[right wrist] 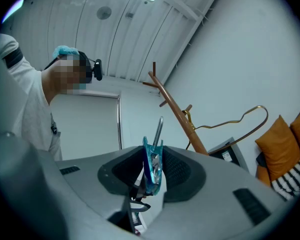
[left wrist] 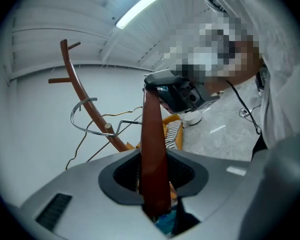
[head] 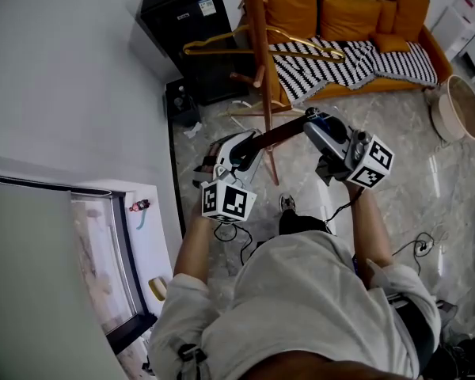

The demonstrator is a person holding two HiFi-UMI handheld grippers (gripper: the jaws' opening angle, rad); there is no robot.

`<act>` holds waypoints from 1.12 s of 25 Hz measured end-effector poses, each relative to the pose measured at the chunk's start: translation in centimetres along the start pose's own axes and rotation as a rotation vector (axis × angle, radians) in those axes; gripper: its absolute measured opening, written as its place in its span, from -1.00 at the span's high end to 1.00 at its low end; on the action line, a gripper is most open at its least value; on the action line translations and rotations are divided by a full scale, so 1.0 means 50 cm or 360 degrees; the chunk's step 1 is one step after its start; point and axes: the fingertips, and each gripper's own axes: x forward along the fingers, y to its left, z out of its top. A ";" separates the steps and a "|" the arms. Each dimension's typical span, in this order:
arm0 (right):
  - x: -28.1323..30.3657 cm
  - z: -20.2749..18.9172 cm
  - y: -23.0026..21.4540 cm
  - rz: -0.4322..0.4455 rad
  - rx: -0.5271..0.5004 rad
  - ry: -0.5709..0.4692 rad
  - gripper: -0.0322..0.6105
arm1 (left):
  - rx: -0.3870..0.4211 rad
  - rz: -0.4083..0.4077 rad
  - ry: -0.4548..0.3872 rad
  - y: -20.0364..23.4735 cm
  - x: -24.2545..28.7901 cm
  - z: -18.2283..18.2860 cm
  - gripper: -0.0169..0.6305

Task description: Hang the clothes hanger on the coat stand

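Observation:
A dark brown wooden clothes hanger spans between both grippers at chest height. My left gripper is shut on its bar, which fills the gap between the jaws and runs up to the right gripper. My right gripper is shut on the hanger's other end: a teal clip and the metal hook stand between its jaws. The wooden coat stand rises just beyond the grippers. A gold wire hanger hangs on one of its pegs.
An orange sofa with a striped blanket stands behind the stand, and a black cabinet is to its left. A round basket sits at the right. Cables lie on the marble floor. A white wall runs along the left.

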 end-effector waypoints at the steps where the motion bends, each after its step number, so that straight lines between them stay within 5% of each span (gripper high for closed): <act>1: 0.000 0.000 0.000 -0.0001 -0.0003 -0.0005 0.56 | 0.0024 0.0017 0.0018 0.000 0.002 -0.003 0.58; 6: -0.006 -0.006 -0.008 -0.0020 0.0005 -0.0016 0.57 | 0.0112 0.0124 0.0100 0.013 0.011 -0.015 0.58; 18: -0.024 -0.034 -0.039 -0.0067 -0.0084 0.0036 0.56 | 0.0346 0.0125 0.0228 0.057 0.059 -0.049 0.56; 28: -0.020 -0.051 -0.091 -0.0114 -0.0087 0.0067 0.56 | 0.0357 0.0071 0.0295 0.077 0.104 -0.077 0.56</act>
